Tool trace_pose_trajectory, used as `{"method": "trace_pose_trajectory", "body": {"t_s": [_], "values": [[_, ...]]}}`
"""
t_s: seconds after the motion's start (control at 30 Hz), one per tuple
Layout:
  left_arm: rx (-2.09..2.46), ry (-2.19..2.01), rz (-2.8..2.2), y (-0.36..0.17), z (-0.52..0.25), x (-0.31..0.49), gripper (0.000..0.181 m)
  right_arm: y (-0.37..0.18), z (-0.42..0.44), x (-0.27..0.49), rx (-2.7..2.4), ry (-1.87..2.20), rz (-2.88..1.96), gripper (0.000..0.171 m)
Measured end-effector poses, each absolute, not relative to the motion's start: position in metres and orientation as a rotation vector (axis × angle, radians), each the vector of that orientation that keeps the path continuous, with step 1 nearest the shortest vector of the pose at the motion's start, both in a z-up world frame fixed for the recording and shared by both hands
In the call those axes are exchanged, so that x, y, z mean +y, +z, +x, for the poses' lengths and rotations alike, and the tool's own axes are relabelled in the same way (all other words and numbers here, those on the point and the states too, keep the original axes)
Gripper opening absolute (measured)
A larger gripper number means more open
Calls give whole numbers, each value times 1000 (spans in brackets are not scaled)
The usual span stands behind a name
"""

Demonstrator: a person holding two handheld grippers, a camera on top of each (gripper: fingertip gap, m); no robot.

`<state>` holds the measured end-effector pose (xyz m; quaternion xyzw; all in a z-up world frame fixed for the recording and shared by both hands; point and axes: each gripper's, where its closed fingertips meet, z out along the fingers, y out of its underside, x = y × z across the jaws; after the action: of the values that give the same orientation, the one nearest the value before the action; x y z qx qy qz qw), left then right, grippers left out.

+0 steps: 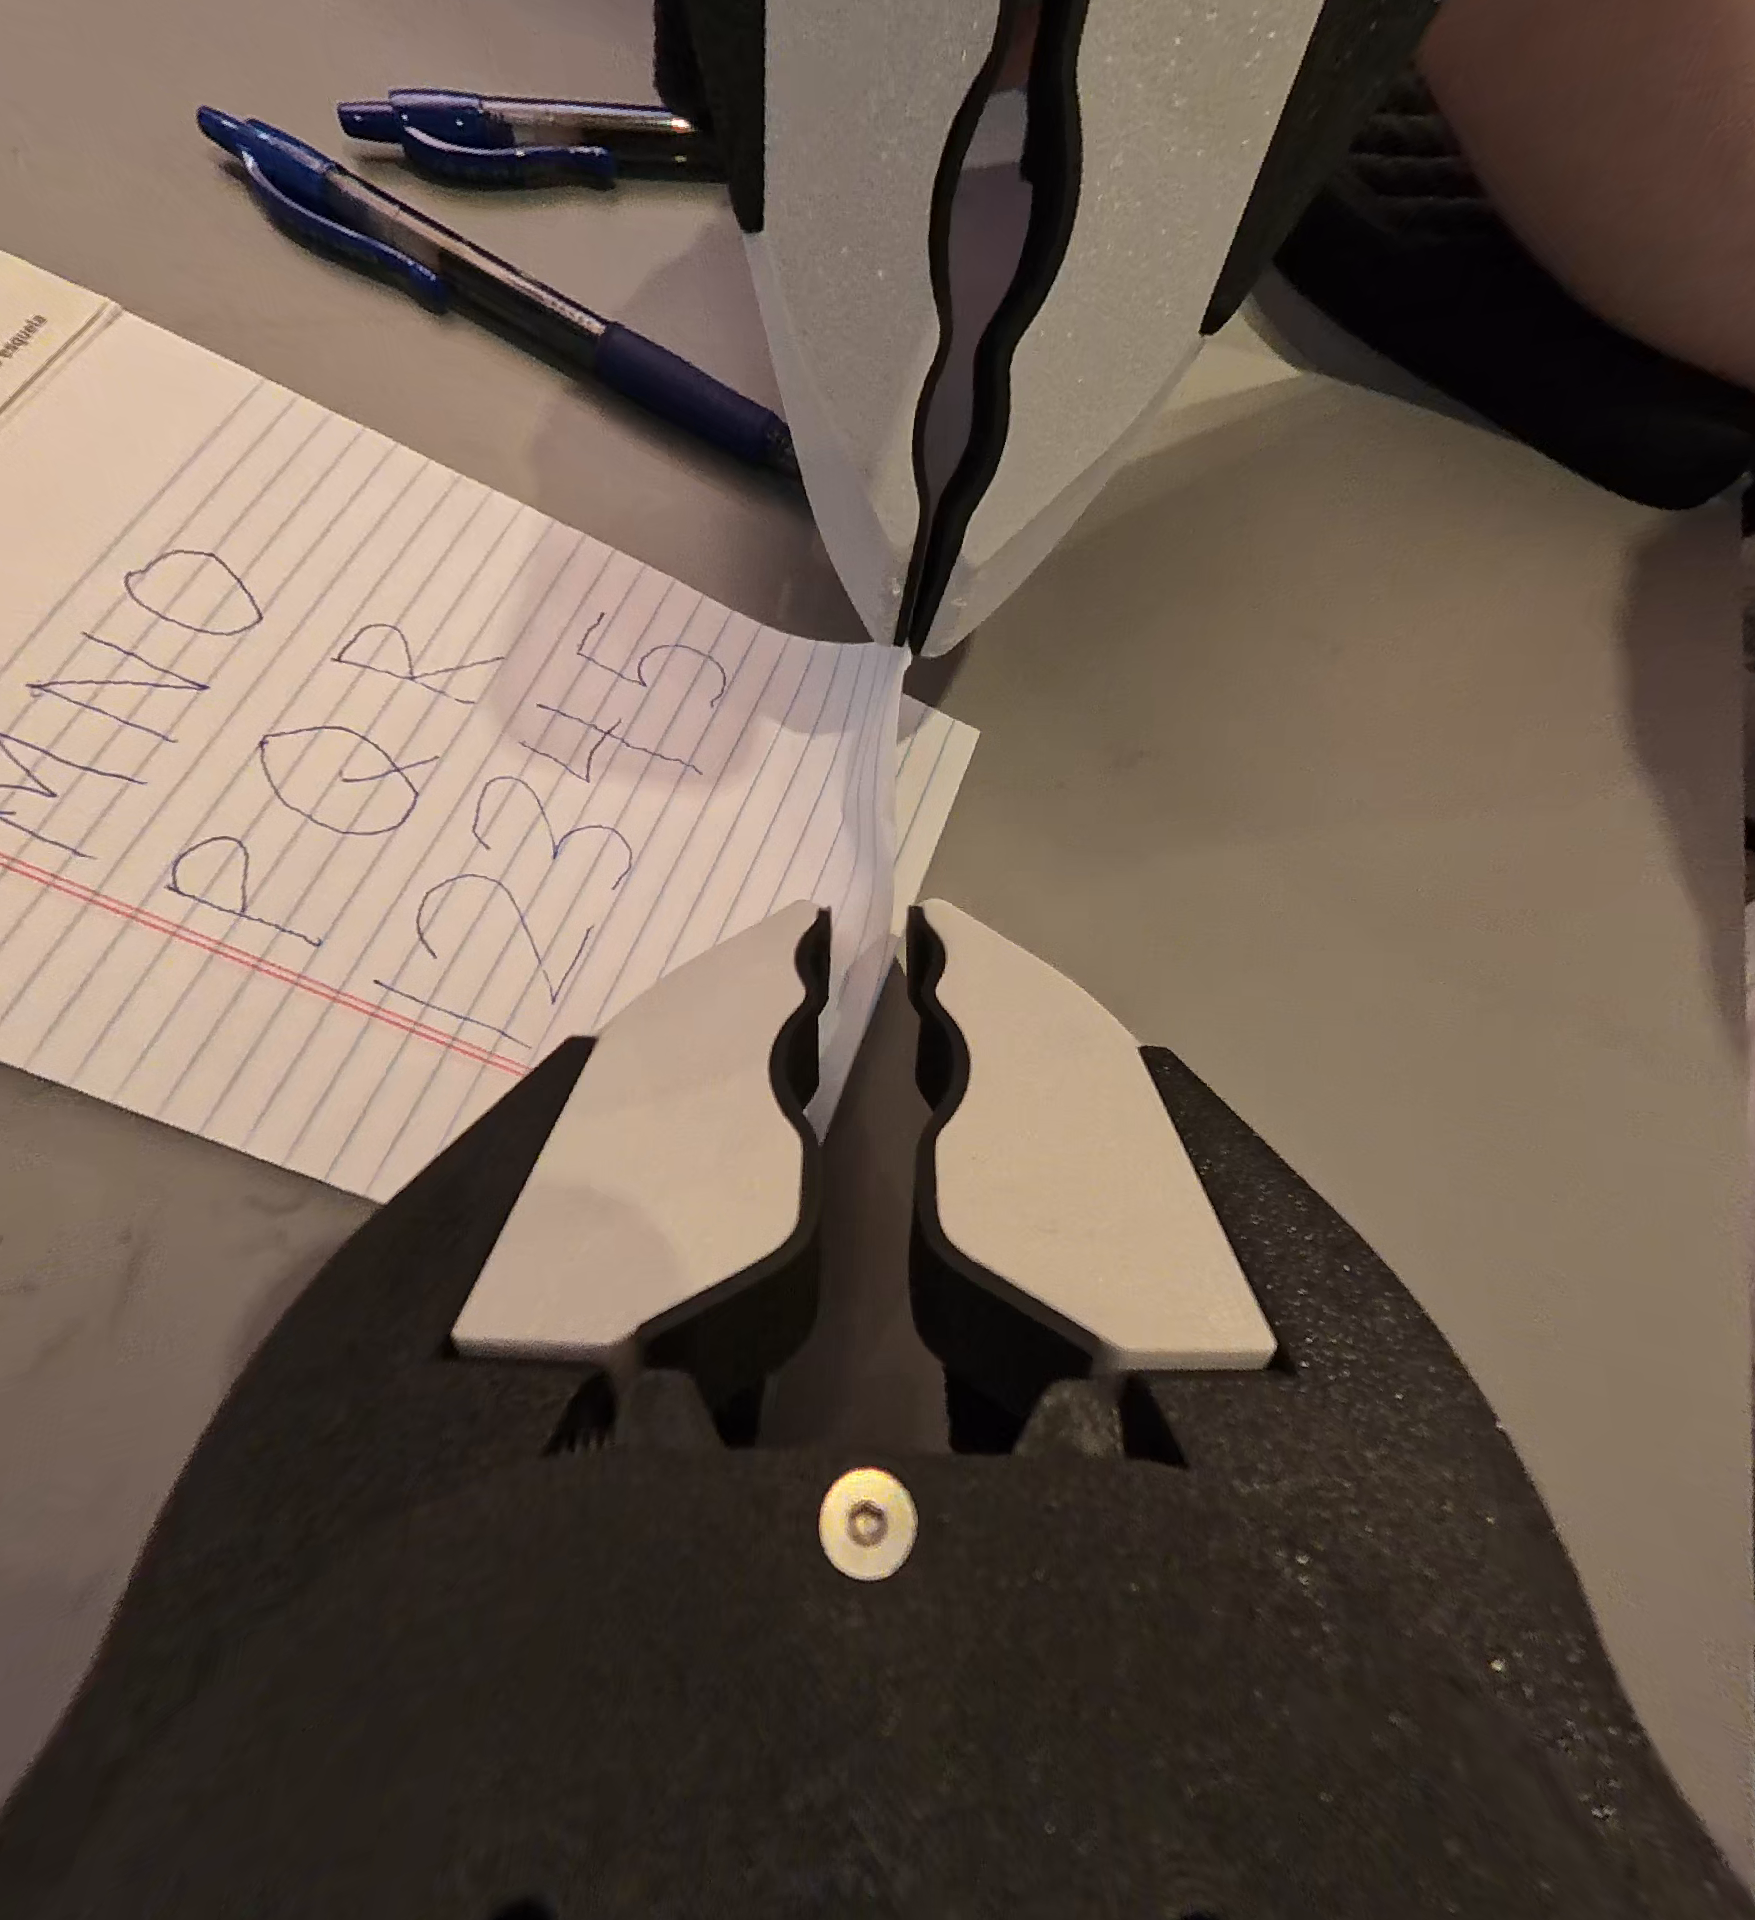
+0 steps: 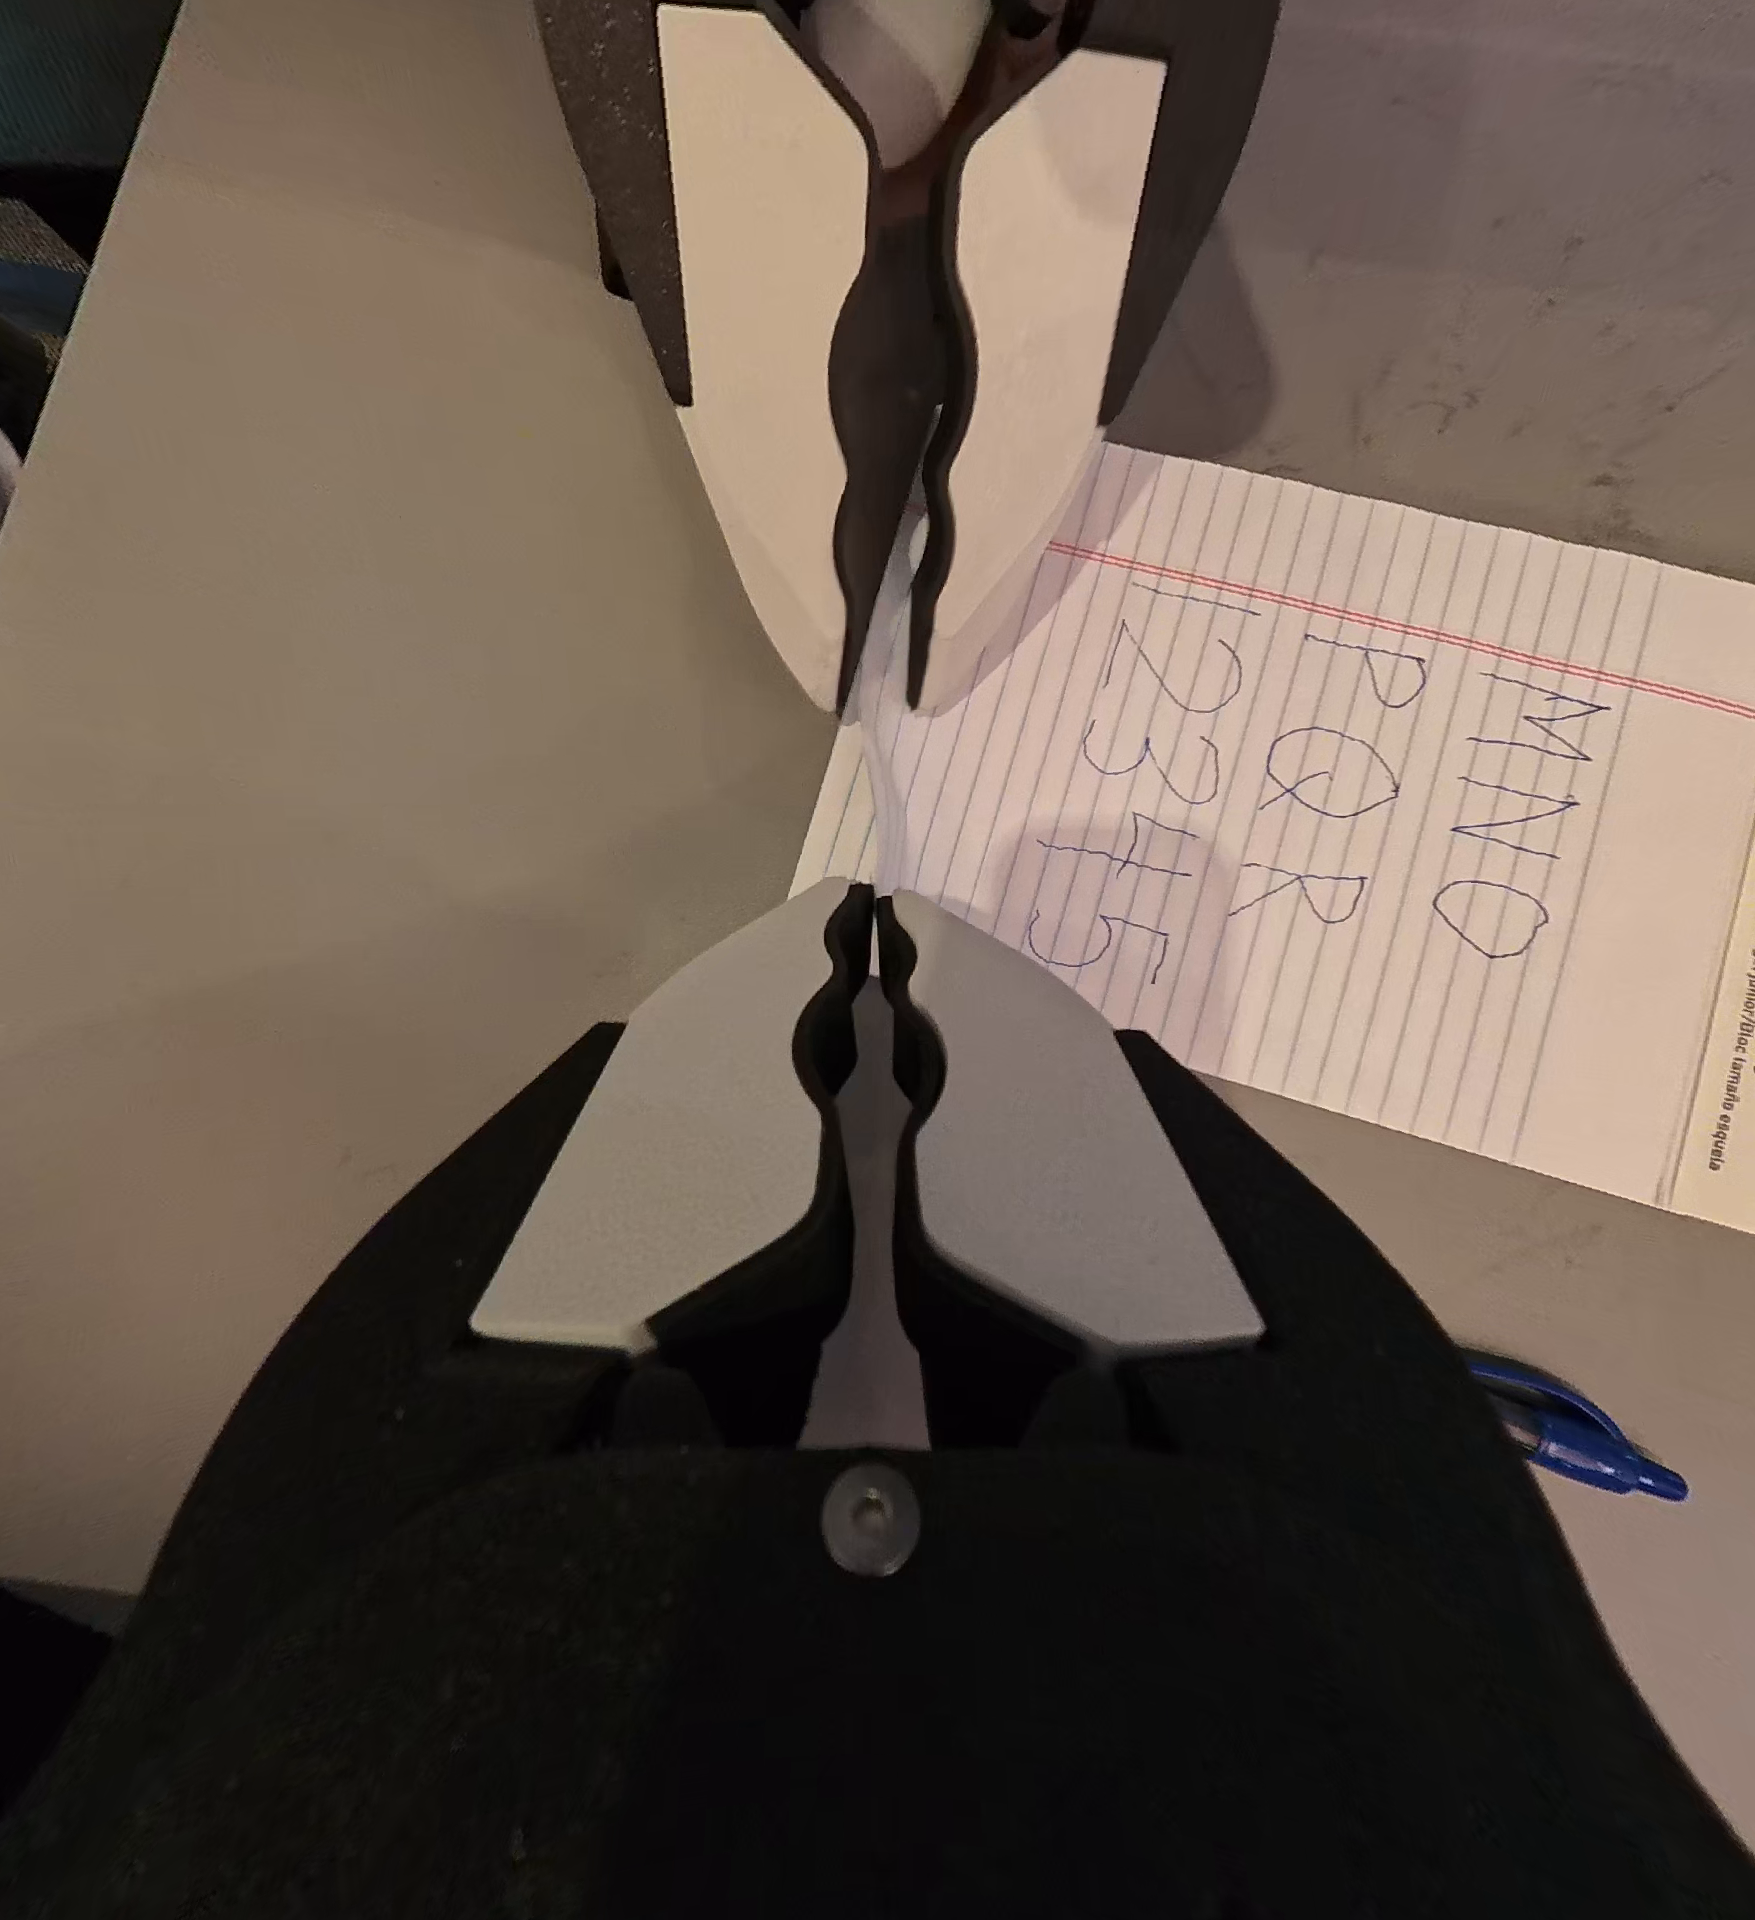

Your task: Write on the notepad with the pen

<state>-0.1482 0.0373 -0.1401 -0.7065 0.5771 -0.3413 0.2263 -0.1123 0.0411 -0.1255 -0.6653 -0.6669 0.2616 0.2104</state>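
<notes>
A white lined notepad with blue handwriting lies on the grey table; it also shows in the right wrist view. The bottom edge of its top sheet is lifted and curled up. My right gripper is shut on one corner of that sheet, and shows in the left wrist view. My left gripper is slightly open, with the sheet's edge standing between its jaws, touching the left pad. Blue pens lie beyond the pad; neither gripper holds one.
Two more blue pens lie at the far side. One pen peeks out beside my right gripper. A person's arm rests at the table's corner. The table edge runs close along the right. There is about 5 centimeters between the tips of the two grippers.
</notes>
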Motion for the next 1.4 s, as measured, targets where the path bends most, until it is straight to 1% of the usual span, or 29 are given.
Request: {"method": "trace_pose_trajectory", "body": {"t_s": [0.3,0.53,1.0,1.4], "values": [[1520,-971,-1907,-124,-143,45,12,-126,-113,41,-1860,724,-1848,1],[1596,-874,-1892,-133,-137,43,12,-126,-113,41,-1858,725,-1852,1],[1579,-883,-1915,-138,-137,43,13,-130,-112,39,-1878,720,-1867,2],[1588,-818,-1907,-141,-136,47,14,-128,-113,37,-1865,747,-1873,13]]}}
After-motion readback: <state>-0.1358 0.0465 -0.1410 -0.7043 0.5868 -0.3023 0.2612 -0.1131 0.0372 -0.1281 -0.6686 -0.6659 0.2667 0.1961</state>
